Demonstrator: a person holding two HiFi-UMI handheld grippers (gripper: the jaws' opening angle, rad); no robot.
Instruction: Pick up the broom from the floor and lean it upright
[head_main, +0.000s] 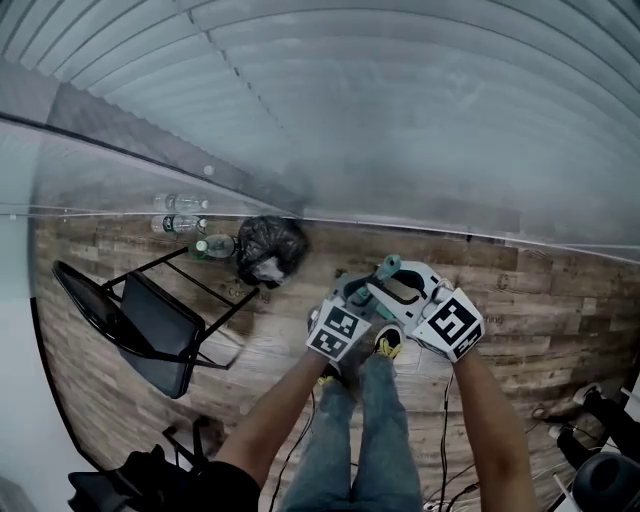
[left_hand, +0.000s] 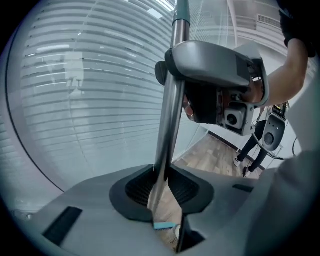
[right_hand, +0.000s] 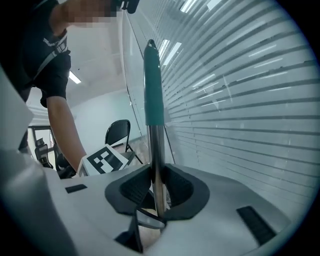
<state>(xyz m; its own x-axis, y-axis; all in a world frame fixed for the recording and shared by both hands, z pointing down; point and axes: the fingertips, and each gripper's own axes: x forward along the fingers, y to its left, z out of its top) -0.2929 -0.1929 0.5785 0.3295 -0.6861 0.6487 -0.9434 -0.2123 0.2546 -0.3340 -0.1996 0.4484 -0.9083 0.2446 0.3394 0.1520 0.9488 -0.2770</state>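
The broom stands nearly upright in front of the blinds, and I hold it with both grippers. Its metal handle (left_hand: 167, 120) runs up between the pads of my left gripper (left_hand: 159, 187), which is shut on it. Higher on the same pole sits my right gripper (right_hand: 157, 187), also shut on it, just below the teal grip (right_hand: 152, 95). From the head view the teal tip (head_main: 388, 266) pokes up between the left gripper (head_main: 358, 300) and the right gripper (head_main: 405, 290). The broom head is hidden below my hands.
A glass wall with horizontal blinds (head_main: 400, 120) is close ahead. A black folding chair (head_main: 140, 315) stands on the wooden floor at the left, with a black rubbish bag (head_main: 270, 245) and plastic bottles (head_main: 180, 215) by the wall. Cables (head_main: 445, 440) lie near my feet.
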